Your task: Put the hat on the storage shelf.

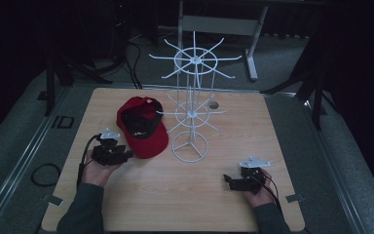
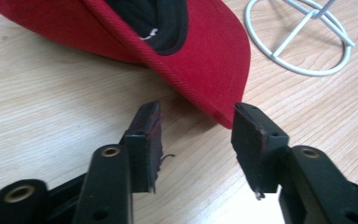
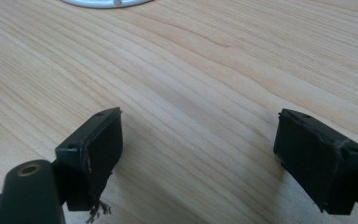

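Note:
A red cap [image 1: 143,129] with a black lining lies on the wooden table [image 1: 175,204], left of the white wire rack [image 1: 193,87]. My left gripper [image 1: 126,154] sits low at the cap's near edge, held from the left. In the left gripper view it [image 2: 198,116] stands open, and the cap's brim [image 2: 205,51] ends just ahead of the right pad [image 2: 254,144], with no pad pressing on it. My right gripper [image 1: 229,181] rests near the table's front right. It [image 3: 200,126] stands wide open over bare wood.
The rack's round base ring [image 1: 190,146] stands right of the cap and shows in the left gripper view [image 2: 303,70] and the right gripper view [image 3: 102,3]. Its wire arms spread above the table's middle. A dark cable loop [image 1: 45,174] lies beyond the left edge.

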A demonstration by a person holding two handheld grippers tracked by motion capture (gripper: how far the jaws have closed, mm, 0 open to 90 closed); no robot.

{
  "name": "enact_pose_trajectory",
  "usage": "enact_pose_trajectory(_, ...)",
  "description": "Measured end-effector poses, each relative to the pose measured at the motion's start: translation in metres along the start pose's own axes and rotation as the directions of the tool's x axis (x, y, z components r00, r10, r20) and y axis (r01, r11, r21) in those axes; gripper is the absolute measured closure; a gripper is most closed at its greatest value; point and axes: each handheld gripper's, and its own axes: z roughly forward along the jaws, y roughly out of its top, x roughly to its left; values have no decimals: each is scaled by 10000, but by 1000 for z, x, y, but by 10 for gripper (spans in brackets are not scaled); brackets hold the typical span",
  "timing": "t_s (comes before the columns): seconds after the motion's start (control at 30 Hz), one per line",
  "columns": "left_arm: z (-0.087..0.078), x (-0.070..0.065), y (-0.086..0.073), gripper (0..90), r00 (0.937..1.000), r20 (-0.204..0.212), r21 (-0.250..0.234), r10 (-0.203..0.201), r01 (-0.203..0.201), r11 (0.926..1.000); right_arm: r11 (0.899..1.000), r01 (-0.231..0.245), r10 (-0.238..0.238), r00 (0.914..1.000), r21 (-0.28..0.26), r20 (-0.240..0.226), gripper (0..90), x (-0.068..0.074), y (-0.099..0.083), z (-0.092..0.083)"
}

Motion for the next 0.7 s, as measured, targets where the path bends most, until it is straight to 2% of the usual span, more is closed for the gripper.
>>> enact_pose_trajectory(0.23,20,0,0,501,9975,598,272,-376,360,9990,10000,-2,2,10000,1,-2,153,0,0,0)
enact_pose_trajectory(0.4,32,0,2,505,9918,1082,249,-684,661,9975,10000,1,-1,10000,-1,-2,153,0,0,0)
enact_pose_trajectory(0.6,48,-1,4,509,9879,1268,428,-892,844,9955,10000,-2,2,10000,1,-2,153,0,0,0)
enact_pose_trajectory(0.7,54,0,4,523,9845,1357,416,-1112,1064,9934,10000,1,-1,10000,-2,-1,153,0,0,0)
